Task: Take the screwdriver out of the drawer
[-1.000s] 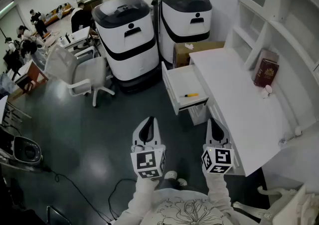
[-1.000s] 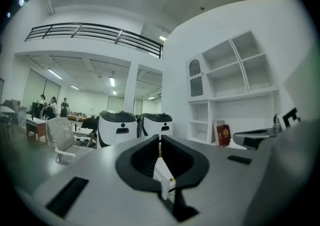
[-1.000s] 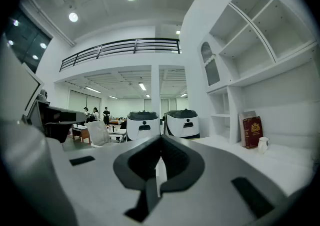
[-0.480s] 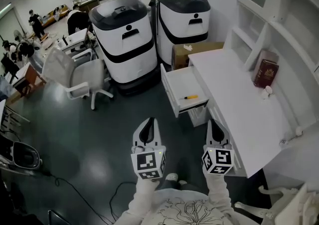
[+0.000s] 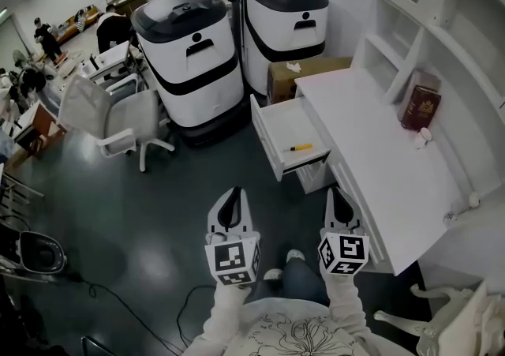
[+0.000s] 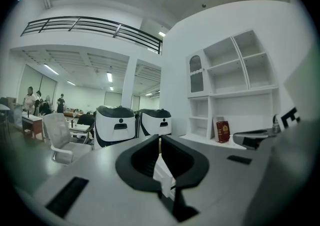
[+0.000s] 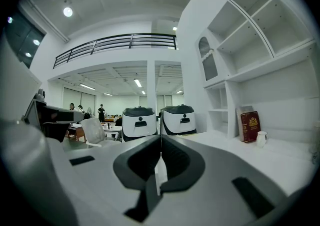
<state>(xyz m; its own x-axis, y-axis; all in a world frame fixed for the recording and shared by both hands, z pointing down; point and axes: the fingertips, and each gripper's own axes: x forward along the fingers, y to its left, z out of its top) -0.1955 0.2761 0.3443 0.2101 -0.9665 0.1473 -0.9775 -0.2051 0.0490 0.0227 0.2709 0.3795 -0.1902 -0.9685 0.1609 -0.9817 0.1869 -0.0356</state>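
Note:
A small yellow-handled screwdriver (image 5: 300, 148) lies inside the open white drawer (image 5: 274, 141) that sticks out of the white desk (image 5: 379, 165) toward the left. My left gripper (image 5: 231, 200) is held low near my body, shut and empty, well short of the drawer. My right gripper (image 5: 341, 203) hangs beside the desk's front edge, also shut with nothing in it. In the left gripper view the jaws (image 6: 160, 142) meet tip to tip, and in the right gripper view the gripper (image 7: 161, 142) is shut the same way; the drawer is hidden behind the jaws in both.
Two big white-and-black machines (image 5: 189, 54) (image 5: 280, 23) stand behind the drawer, with a cardboard box (image 5: 296, 76) next to them. A white office chair (image 5: 110, 114) sits to the left. A red book (image 5: 416, 103) and a small cup (image 5: 424, 137) rest on the desk under white shelves (image 5: 442, 23). People work at far-left tables.
The view has crept slightly forward toward the desk, so the drawer and machines sit a little higher and left. Both grippers stay shut and keep their places in the picture.

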